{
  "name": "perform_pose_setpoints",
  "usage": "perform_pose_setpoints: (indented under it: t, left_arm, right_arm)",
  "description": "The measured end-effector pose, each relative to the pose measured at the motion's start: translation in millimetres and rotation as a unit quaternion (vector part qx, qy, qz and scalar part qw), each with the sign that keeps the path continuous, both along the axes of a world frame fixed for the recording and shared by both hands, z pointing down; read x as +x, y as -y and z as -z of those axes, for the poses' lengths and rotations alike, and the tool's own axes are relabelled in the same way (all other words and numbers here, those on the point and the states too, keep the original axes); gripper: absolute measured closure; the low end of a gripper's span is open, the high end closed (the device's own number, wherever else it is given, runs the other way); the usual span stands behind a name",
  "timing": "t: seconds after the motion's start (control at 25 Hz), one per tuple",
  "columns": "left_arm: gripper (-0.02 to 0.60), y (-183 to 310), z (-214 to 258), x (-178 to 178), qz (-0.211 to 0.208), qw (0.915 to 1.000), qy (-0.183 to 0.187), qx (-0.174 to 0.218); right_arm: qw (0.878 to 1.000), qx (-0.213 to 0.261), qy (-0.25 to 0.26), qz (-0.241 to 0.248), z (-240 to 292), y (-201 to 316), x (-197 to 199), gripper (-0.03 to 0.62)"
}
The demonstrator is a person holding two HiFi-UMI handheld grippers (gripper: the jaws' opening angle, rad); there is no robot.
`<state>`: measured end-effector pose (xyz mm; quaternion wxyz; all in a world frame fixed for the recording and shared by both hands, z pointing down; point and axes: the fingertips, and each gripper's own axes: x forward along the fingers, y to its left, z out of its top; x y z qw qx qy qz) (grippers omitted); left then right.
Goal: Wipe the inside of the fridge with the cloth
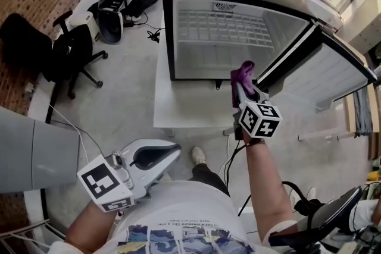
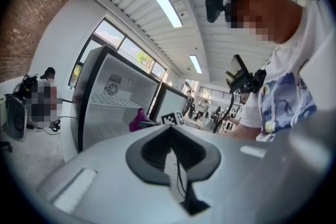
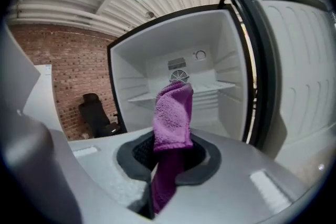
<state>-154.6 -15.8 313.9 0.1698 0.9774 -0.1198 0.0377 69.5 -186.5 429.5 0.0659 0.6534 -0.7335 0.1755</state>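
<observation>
Right gripper view: my right gripper (image 3: 167,165) clamped a fluffy purple cloth (image 3: 173,113), lower end hidden. My left gripper (image 2: 171,157) was closed, empty.

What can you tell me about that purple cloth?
The purple cloth looks soft and fluffy, like a towel. It sticks up, folded over at the top, pinched between the jaws of the right gripper. Its darker lower end hangs below them. It is held in front of the open fridge and seems not to touch it.

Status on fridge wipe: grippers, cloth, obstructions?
Right gripper shut on purple cloth, in front of open fridge, not yet inside. Left gripper shut, empty, held low. Nothing blocks the opening.
</observation>
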Motion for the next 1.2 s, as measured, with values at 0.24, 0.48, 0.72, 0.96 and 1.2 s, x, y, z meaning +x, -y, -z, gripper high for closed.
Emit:
perform_pose_setpoints:
  t: [0.24,0.48,0.72,0.96,1.2]
  left_arm:
    - [0.574,7.9,0.7,13.0,-0.009,0.9999,0.010,0.003]
    - [0.574,20.9,1.5,24.6,0.006,0.9998,0.020,-0.007]
    - [0.574,38.0,-1.7,32.5,0.029,0.9990,0.034,-0.002]
    - [0.574,50.9,-4.3,40.1,0.055,0.9977,0.040,-0.006]
    - [0.574,60.1,-6.6,42.3,0.087,0.9953,0.041,-0.010]
  right_arm:
    - [0.997,-0.013,-0.014,-0.081,-29.3,4.0,54.7,0.542]
    - [0.988,-0.027,-0.018,-0.150,-53.9,24.3,99.8,0.542]
    - [0.978,-0.046,-0.024,-0.200,-77.5,51.8,126.2,0.542]
    - [0.976,-0.052,-0.022,-0.211,-85.5,85.0,138.2,0.542]
    - [0.976,-0.062,-0.037,-0.204,-90.2,119.3,140.6,0.542]
